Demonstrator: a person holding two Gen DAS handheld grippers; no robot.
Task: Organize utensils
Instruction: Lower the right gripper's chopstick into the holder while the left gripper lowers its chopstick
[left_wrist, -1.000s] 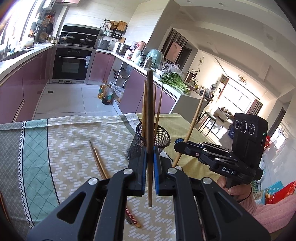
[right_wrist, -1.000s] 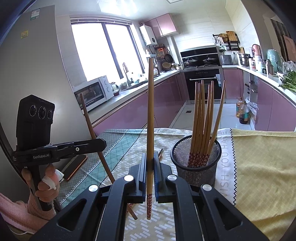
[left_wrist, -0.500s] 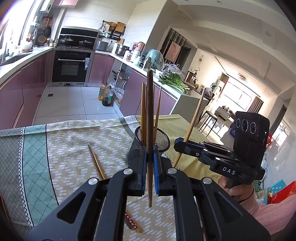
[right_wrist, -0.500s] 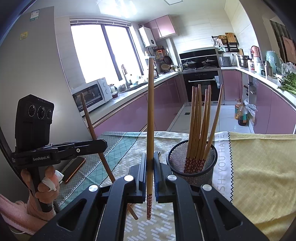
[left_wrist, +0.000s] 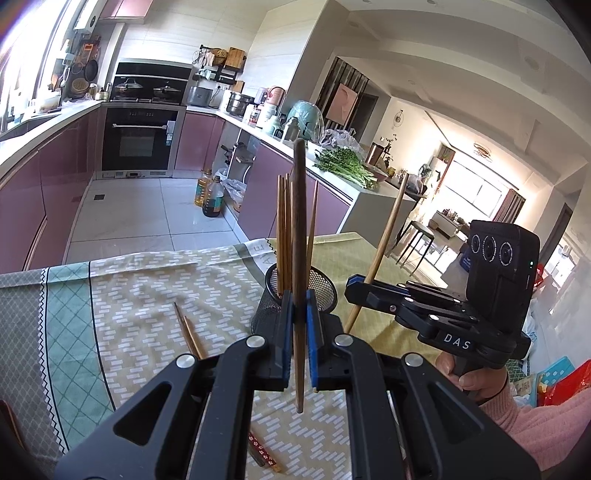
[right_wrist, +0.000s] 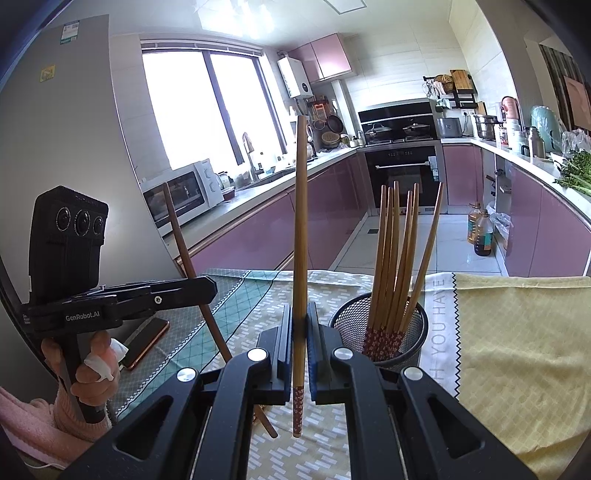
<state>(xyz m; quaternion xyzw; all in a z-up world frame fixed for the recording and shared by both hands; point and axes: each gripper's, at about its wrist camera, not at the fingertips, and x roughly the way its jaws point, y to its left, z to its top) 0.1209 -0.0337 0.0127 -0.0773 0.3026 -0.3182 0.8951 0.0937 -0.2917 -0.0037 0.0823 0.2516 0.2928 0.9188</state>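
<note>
The left wrist view looks forward and slightly down along its own fingers over the tablecloth (left_wrist: 155, 295) toward the oven wall and living room, close above the table. The right wrist view faces the window and counter. Both share the mesh holder (left_wrist: 321, 288) (right_wrist: 413, 325) at centre and see the other gripper at the frame's edge.

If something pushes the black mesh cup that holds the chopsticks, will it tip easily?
Probably yes. The mesh cup looks light, and the chopsticks stand far above its rim, leaning outward. It sits on a loose tablecloth, so it may slide or wobble.
</note>
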